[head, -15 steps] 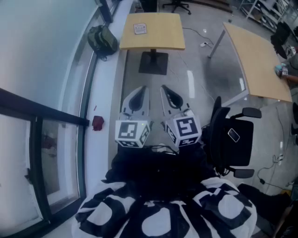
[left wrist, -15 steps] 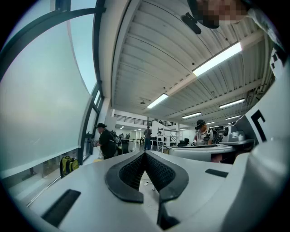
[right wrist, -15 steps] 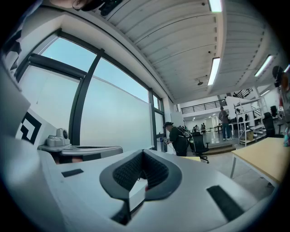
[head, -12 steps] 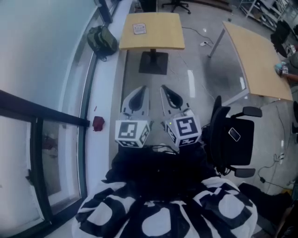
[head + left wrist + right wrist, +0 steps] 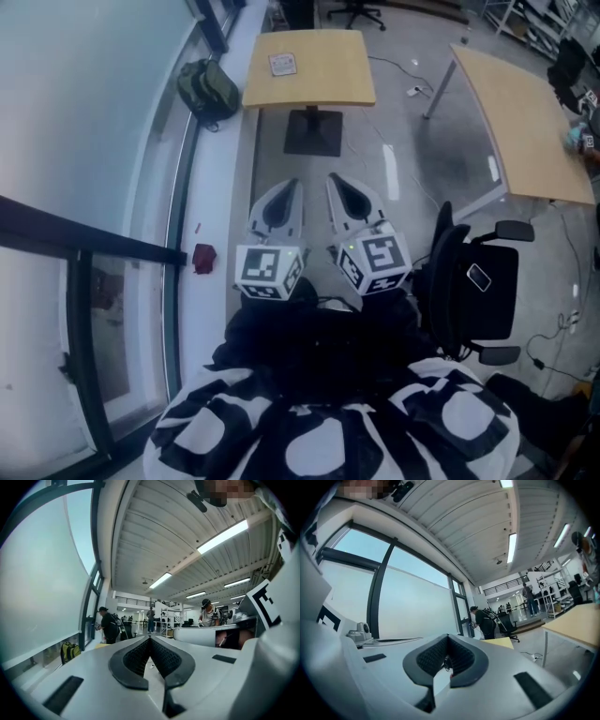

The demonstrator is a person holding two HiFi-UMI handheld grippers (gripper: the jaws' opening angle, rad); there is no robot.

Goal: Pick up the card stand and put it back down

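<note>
Wooden and square, the small pale bench (image 5: 314,80) stands far across the grey floor and carries the task's thing, a little white card stand (image 5: 282,64), well apart from both tools.

Head view: the bench and the olive-green backpack (image 5: 211,89) by the window sit a shade lower in frame than half a second ago. The left tool (image 5: 283,195) and right tool (image 5: 341,191) hang side by side at the person's chest as before, pointing level toward the bench. It looks like a slight shift of the head or body, not a reach.

Left gripper view: the black ridged pads (image 5: 165,658) meet at their tips, with nothing held.

Right gripper view: this tool is likewise closed and empty.

By this reading the pick-up is not yet begun. The approach comes first, and the jaws must open before any grasp.
</note>
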